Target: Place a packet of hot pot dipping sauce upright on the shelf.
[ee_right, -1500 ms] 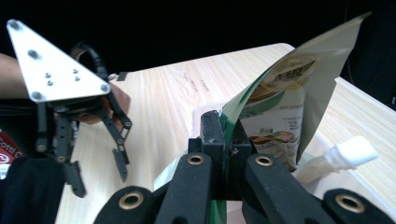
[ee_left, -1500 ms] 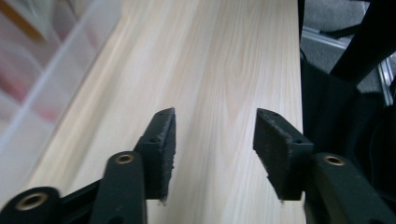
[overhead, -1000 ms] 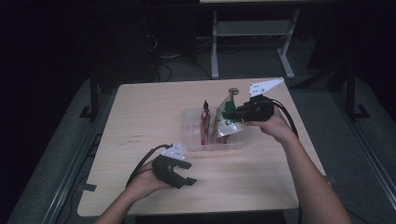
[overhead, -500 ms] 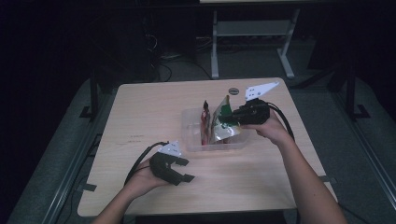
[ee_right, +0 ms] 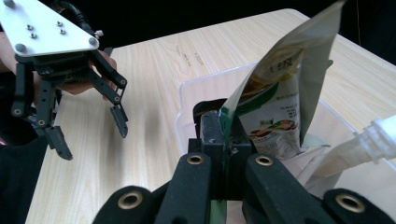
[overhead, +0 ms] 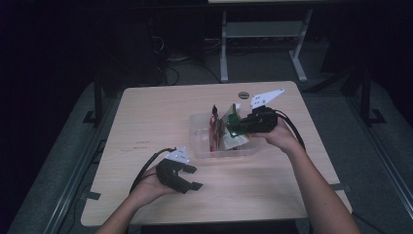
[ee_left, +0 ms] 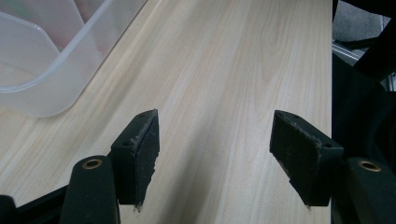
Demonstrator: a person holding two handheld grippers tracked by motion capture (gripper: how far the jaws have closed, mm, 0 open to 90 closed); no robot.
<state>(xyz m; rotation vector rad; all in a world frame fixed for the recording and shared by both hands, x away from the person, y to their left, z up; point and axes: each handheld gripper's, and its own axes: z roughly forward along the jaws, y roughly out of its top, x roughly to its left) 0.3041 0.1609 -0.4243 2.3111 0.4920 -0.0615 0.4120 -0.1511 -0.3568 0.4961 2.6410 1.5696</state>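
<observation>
The right gripper [ee_right: 223, 135] has its black jaws pressed together on the edge of a green and white printed snack pouch [ee_right: 275, 102], which stands upright inside the clear plastic rectangular tub [overhead: 202, 146] near the middle of the pale wooden table [overhead: 146, 122]. The left gripper [overhead: 190, 178] rests just beside the tub's near corner, jaws spread wide over bare wood.

A pale wood-grain rectangular table [overhead: 160, 117] carries a clear plastic bin [overhead: 199, 146] (packets inside) right of its middle, and a small dark round disc [overhead: 243, 94] near the far edge.
</observation>
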